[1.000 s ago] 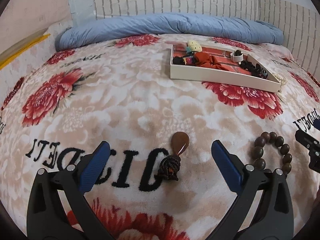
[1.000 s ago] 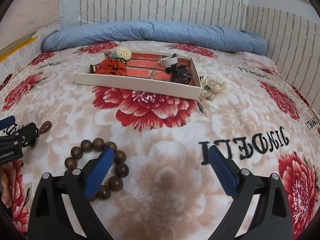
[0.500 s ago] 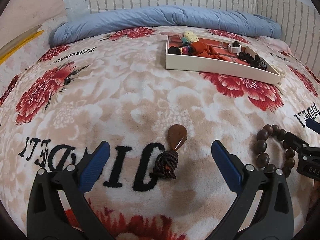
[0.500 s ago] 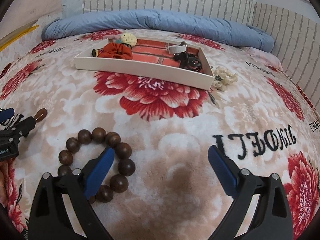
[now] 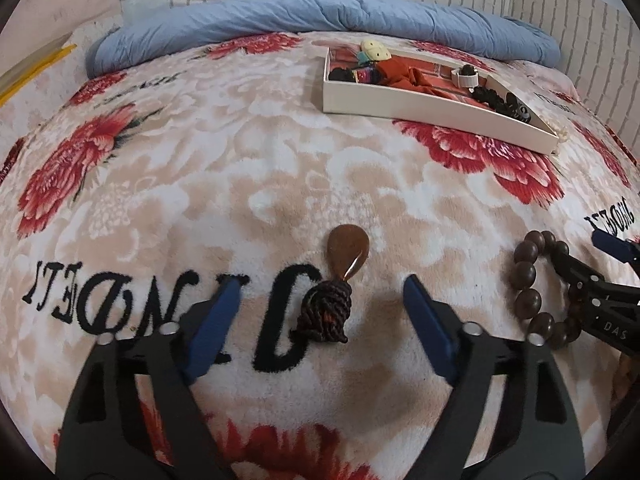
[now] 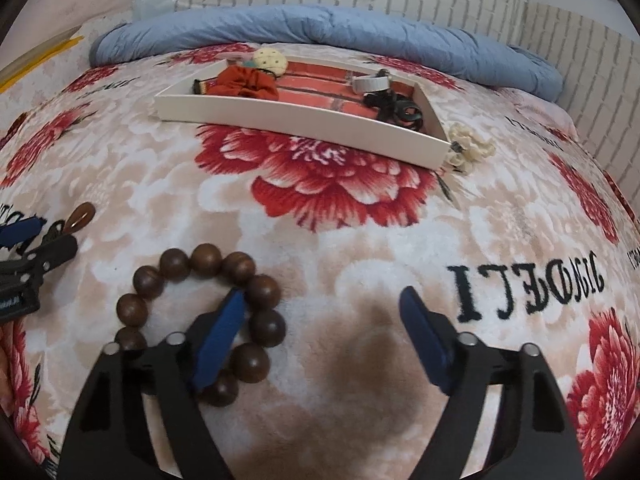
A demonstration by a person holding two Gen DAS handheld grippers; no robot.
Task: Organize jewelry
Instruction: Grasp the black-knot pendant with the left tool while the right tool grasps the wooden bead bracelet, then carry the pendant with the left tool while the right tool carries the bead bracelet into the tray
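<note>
A brown teardrop pendant [image 5: 347, 256] with a dark knotted cord [image 5: 326, 314] lies on the flowered blanket. It sits between the fingers of my left gripper [image 5: 322, 291], whose jaws are closing; the pads do not touch it. A bracelet of dark wooden beads [image 6: 262, 291] lies under my right gripper [image 6: 322, 298]. Its left finger [image 6: 218, 338] dips inside the ring, and its jaws are closing with the ring's right side between them, free of the pads. The white tray [image 6: 300, 124] stands farther back.
The tray [image 5: 400, 104] holds an orange scrunchie [image 6: 248, 82], a cream round piece, a white ring and black hair ties [image 6: 396, 106]. A cream scrunchie [image 6: 472, 148] lies beside its right corner. A blue duvet [image 5: 320, 16] and a brick-patterned wall close off the back.
Both pairs of jaws have narrowed. The right gripper sank toward the bracelet, so the beads look larger and its left finger now sits inside the ring. The pendant lies closer between the left fingers.
</note>
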